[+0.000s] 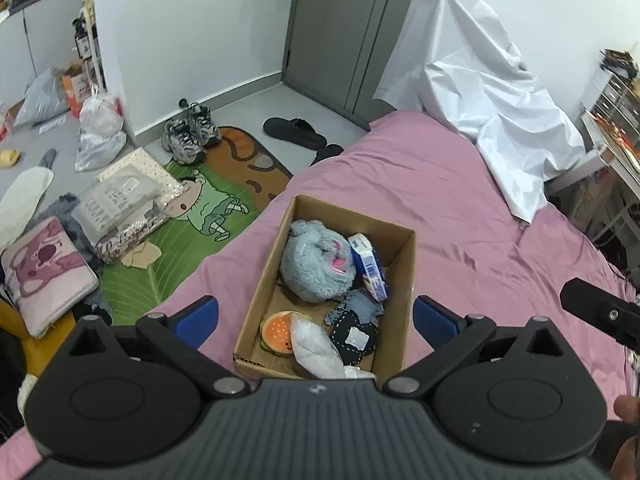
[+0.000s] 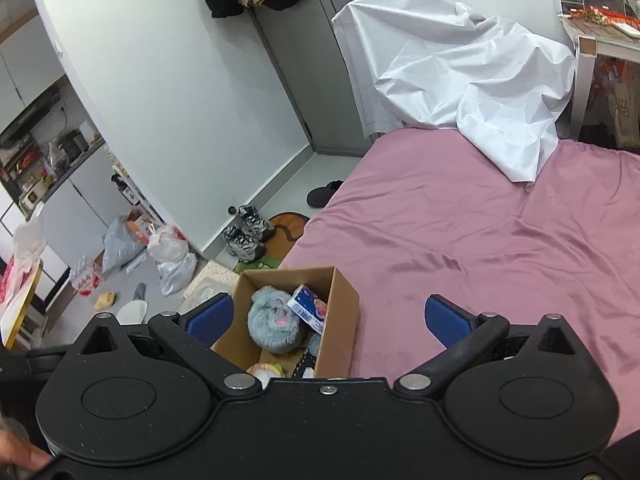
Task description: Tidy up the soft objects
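Your left gripper (image 1: 316,312) hangs above the near end of the box (image 1: 400,276), jaws spread wide with nothing between the blue pads (image 1: 200,316). Your right gripper (image 2: 328,316) is just as wide and also empty; its left pad sits over the box's near left corner, and the right pad is over bare sheet.

The box (image 2: 340,320) rests on the pink sheet (image 1: 460,208) near the bed's left edge. Inside it, the grey plush (image 1: 312,264) fills the far half, with a blue-and-white carton (image 1: 370,266) tilted against the right wall just beside it. At the near end lie the burger toy (image 1: 278,330) on the left, a white pouch (image 1: 316,350) touching it, and a dark stitched patch (image 1: 354,334) to the right, with a scrap of denim (image 1: 360,306) above that.

Far right on the bed, a white sheet (image 1: 480,92) is draped in a heap. Left of the bed, the floor holds a green mat (image 1: 168,252), a pair of sneakers (image 1: 192,132) and a black slipper (image 1: 296,132).
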